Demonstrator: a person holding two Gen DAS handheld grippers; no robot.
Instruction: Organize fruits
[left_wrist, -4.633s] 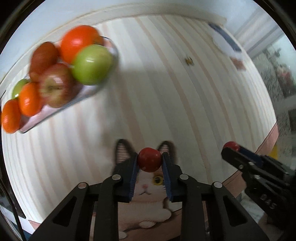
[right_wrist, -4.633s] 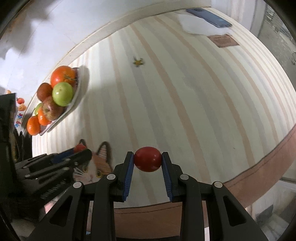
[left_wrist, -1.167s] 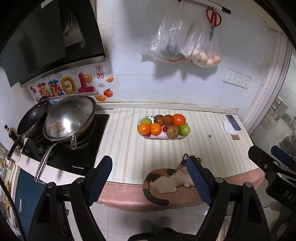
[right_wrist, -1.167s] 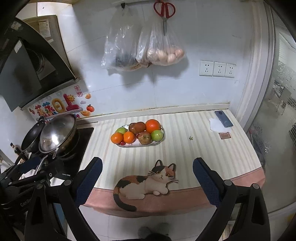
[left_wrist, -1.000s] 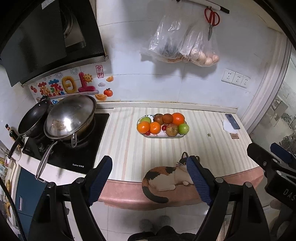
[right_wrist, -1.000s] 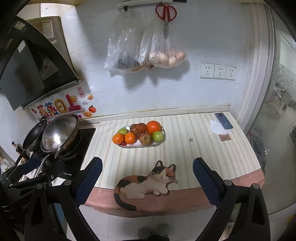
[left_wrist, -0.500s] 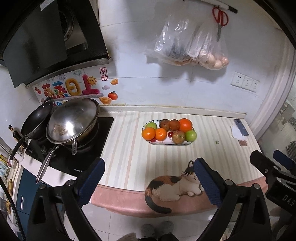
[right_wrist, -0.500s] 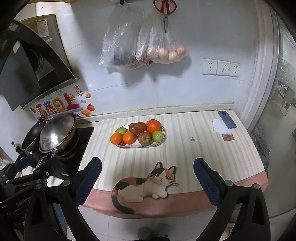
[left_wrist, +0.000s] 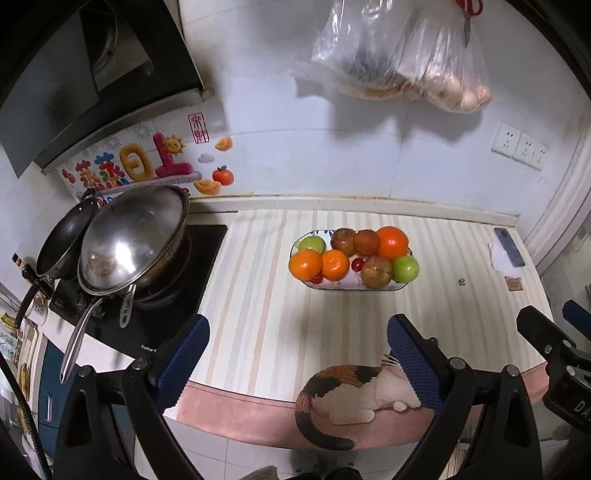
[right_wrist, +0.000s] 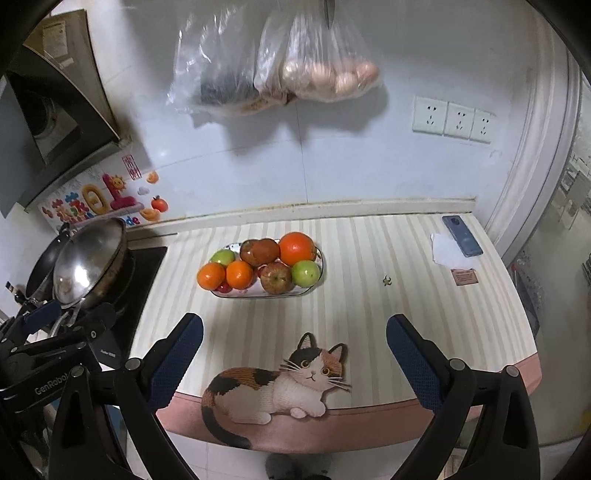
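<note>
Both the left gripper (left_wrist: 297, 363) and the right gripper (right_wrist: 294, 356) are hanging wide open, holding nothing. The fruits are sitting piled on the plate (right_wrist: 316, 284) across the striped counter (right_wrist: 369, 306).

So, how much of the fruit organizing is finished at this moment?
It looks essentially done. The fruit, including small red ones, is piled on the plate. The left gripper and right gripper are both open and hold nothing. No loose fruit shows on the striped counter.
</note>
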